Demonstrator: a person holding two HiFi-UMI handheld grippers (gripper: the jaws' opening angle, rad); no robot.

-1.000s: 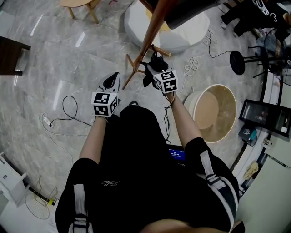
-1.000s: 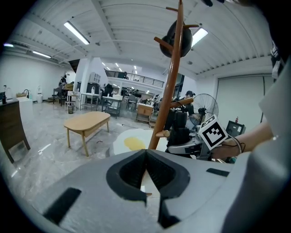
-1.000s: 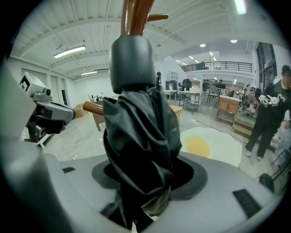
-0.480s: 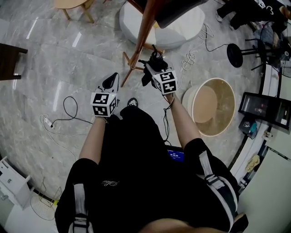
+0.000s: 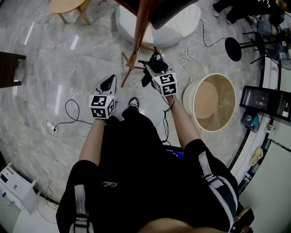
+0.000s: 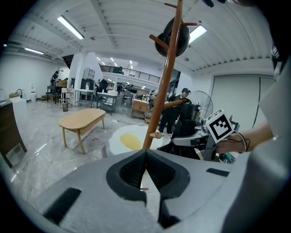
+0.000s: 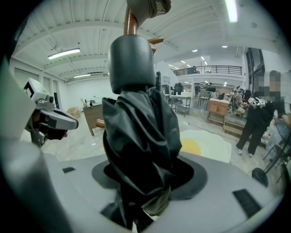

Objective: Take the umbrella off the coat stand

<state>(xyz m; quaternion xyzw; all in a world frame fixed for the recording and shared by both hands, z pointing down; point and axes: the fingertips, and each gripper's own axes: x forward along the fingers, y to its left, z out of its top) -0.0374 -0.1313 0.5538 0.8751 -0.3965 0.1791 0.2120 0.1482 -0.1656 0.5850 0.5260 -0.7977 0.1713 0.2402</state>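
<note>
A folded black umbrella (image 7: 141,136) with a grey end cap stands upright between the jaws of my right gripper (image 7: 145,175), which is shut on its bunched fabric. In the head view that right gripper (image 5: 153,65) holds the umbrella (image 5: 146,78) close by the foot of the wooden coat stand (image 5: 138,32). The stand's pole (image 7: 130,25) rises just behind the cap. My left gripper (image 5: 109,83) hovers to the left, apart from the stand, its jaws shut with nothing between them (image 6: 145,157). The left gripper view shows the coat stand (image 6: 164,86) with a dark item on an upper peg.
A white egg-shaped rug (image 5: 175,27) lies behind the stand, a round wooden tub (image 5: 211,102) stands at the right, and a low wooden table (image 5: 68,5) is at the far left. Cables (image 5: 68,113) trail over the marble floor. A black stool base (image 5: 234,49) and a person stand at the top right.
My right gripper has lifted slightly with the umbrella held in it. The left gripper has hardly moved.
</note>
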